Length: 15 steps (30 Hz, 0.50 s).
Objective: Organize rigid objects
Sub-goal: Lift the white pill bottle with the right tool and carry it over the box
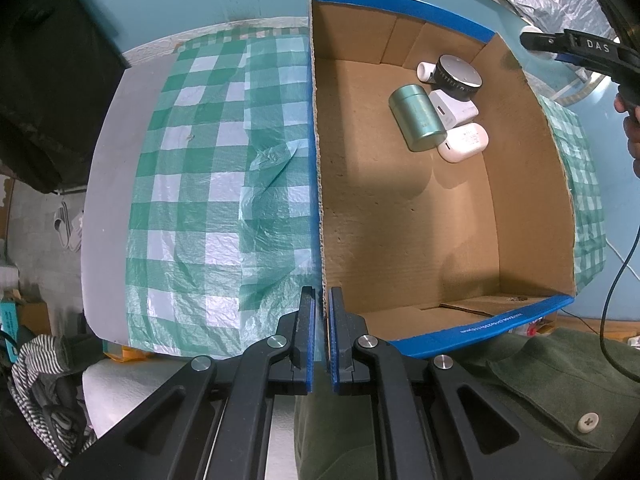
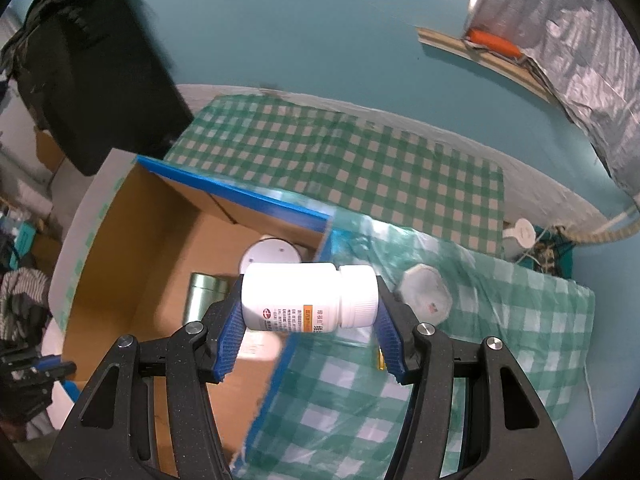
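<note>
My left gripper point(image 1: 322, 300) is shut on the left wall of an open cardboard box point(image 1: 317, 168) with blue rims. Inside the box, at its far right, lie a green tin point(image 1: 418, 117), a black round device point(image 1: 458, 72), a white charger point(image 1: 454, 110) and a white case point(image 1: 464, 142). My right gripper point(image 2: 310, 310) is shut on a white pill bottle point(image 2: 310, 298), held sideways by base and cap. It hangs above the box's right wall point(image 2: 280, 364). The green tin point(image 2: 204, 296) shows below it. A white hexagonal lid point(image 2: 426, 294) lies on the cloth to the right.
A green checked cloth point(image 1: 208, 184) covers the table on both sides of the box. A black bag point(image 2: 100, 80) stands at the far left. A person's green sleeve point(image 1: 540, 400) is near the box's front. Silver foil point(image 2: 560, 52) and cables point(image 2: 540, 252) lie far right.
</note>
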### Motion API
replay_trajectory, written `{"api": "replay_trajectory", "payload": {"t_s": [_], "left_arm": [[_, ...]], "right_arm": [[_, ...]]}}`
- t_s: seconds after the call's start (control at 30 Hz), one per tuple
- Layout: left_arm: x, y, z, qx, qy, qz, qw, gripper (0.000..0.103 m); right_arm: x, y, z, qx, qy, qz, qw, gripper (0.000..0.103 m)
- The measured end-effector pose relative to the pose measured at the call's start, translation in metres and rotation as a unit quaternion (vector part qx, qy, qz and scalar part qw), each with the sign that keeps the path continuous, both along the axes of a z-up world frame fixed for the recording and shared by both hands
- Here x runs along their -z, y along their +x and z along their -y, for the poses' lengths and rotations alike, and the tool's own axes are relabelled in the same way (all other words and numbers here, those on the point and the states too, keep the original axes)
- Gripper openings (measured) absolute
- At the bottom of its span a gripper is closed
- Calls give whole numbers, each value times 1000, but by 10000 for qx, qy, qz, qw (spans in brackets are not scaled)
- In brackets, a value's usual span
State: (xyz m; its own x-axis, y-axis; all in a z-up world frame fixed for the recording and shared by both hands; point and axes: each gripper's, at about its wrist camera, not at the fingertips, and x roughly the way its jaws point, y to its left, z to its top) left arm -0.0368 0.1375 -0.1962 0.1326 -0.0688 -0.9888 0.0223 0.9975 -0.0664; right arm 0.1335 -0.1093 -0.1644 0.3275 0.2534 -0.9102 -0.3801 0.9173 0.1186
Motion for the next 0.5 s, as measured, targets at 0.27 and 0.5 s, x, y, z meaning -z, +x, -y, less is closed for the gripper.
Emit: {"api": "replay_trajectory", "payload": {"t_s": [0.27,0.5], "left_arm": [[1,1,0,-14,-10,-6,10000,6],[1,1,0,-4,-12,-1,10000,6]], "right_arm": [[9,-5,-22,-189,-11,-58,9998,58],[21,-3,-33,-241,-67,-172,9995,58]]}}
